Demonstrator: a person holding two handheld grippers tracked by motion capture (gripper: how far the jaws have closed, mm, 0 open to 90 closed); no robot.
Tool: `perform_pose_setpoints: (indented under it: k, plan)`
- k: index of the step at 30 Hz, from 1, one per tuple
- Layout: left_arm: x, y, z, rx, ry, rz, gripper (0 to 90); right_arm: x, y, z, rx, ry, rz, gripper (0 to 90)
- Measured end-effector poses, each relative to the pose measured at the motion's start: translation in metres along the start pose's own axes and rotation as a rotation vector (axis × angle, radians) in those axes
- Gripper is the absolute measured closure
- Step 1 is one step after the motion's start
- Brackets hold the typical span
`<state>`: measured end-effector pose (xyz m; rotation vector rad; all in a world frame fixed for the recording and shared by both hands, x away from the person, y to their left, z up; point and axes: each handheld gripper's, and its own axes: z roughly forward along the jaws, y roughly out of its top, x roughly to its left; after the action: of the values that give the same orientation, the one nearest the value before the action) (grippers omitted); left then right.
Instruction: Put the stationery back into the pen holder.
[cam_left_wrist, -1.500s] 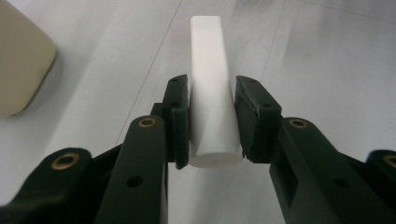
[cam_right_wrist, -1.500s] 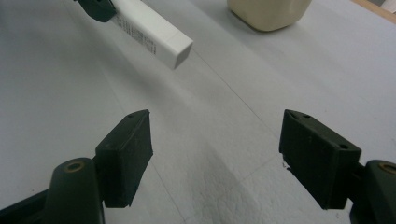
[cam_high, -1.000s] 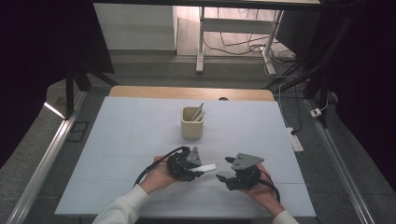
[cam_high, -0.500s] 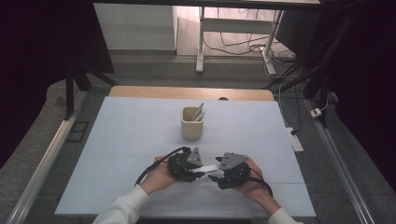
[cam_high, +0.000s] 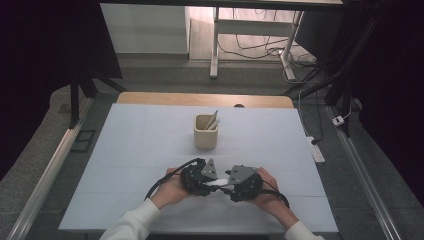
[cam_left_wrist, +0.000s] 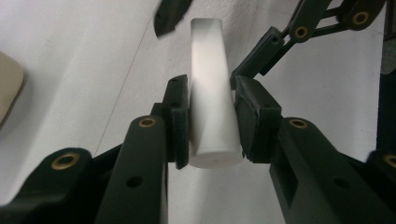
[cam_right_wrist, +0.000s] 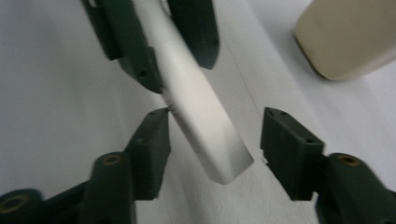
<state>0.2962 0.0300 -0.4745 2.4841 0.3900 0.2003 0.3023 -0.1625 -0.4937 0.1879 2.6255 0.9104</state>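
The white tube (cam_left_wrist: 211, 102) is pinched in the left gripper (cam_high: 206, 180), held low over the table (cam_high: 150, 145). The right gripper (cam_high: 234, 184), apart a second ago, has moved in; its closing jaws flank the tube's free end, one pad touching

Pale table (cam_high: 130, 150); beige cup (cam_high: 205, 134) (upright) on it.

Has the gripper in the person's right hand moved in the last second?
Yes. The right gripper has slid left across the table, closing in under the beige cup; its jaws have just been closing around the white stick held by the left gripper.
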Motion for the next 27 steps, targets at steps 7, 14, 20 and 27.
perform_pose_setpoints:
  k: [7,14,20,27]
  plan:
    - [-0.002,-0.001,0.0,-0.008,-0.005,0.02,65.7,0.007,0.002,0.005,0.028,0.015,-0.132,60.9]
    - [0.002,-0.004,-0.01,-0.079,0.018,0.007,50.7,0.011,0.001,0.005,0.059,0.021,-0.19,69.6]
    - [0.012,-0.012,-0.023,-0.166,0.046,-0.068,38.6,0.0,-0.004,-0.003,-0.02,0.006,-0.07,69.8]
    - [0.012,-0.019,-0.025,-0.211,0.048,-0.086,37.1,-0.01,-0.009,-0.009,-0.095,-0.008,0.041,69.8]
